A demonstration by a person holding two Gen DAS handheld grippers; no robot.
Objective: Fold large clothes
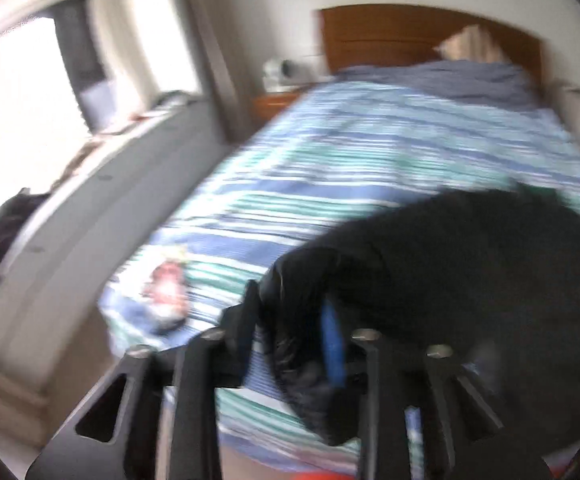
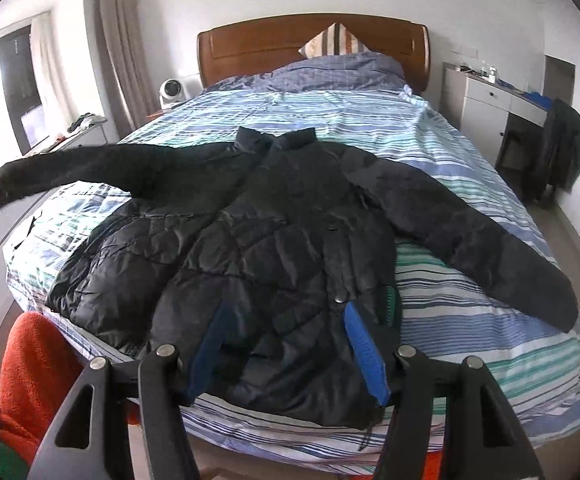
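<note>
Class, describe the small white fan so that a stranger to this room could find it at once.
Start at the wooden headboard of the striped bed. Look just past its left end, beside the grey curtain. The fan sits there, the only round white thing with a dark centre.

Glossy quilted jacket [image 2: 258,240]; polished wood headboard [image 2: 274,44].

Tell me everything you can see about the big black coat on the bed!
The coat is black, puffy and quilted, with a shiny look like a padded winter jacket. It lies spread out on the striped bed, stand-up collar toward the headboard, hem at the foot end. One sleeve lies flat on the bed toward the desk side. The other sleeve is lifted off the bed toward the window side. The left tongs seem to grip dark fabric, though that view is blurry. The right tongs hang open over the hem.
</note>
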